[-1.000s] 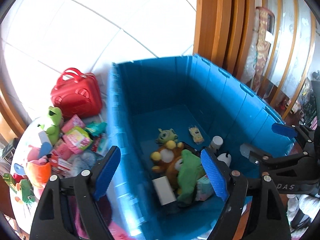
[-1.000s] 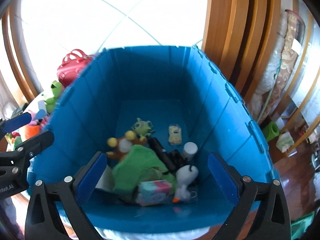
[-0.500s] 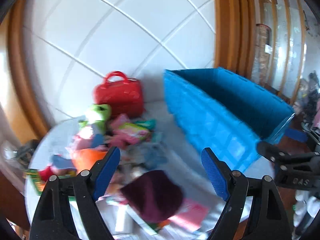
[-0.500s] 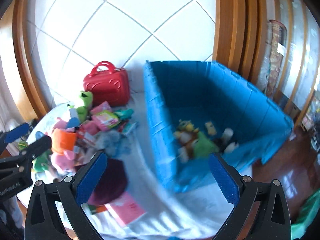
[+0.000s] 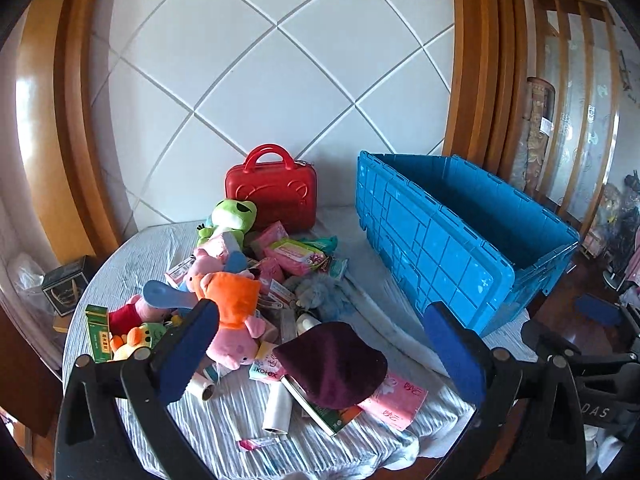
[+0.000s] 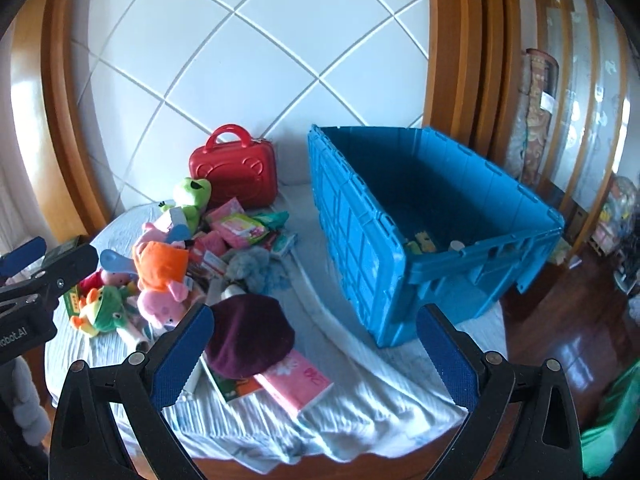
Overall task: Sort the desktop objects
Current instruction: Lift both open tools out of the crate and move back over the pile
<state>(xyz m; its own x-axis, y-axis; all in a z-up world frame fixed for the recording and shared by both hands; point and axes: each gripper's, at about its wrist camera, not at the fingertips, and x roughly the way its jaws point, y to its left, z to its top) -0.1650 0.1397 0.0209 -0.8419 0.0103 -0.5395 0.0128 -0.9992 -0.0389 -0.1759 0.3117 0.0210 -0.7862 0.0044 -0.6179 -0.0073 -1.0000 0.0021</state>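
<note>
Item: maroon cloth cap [image 5: 332,362], lying at the near edge of the toy heap on the cloth-covered surface [image 5: 360,444], draped over a green booklet [image 5: 326,410] and beside a pink packet [image 5: 394,398]. Judged soft, light, limp; best pinched at a raised fold near the crown. Blue crate [image 5: 440,252] is set just right of the heap. Left claw [image 5: 320,350]: jaws opening, nothing between them. Right claw [image 6: 314,354]: spread wide, nothing held.
</note>
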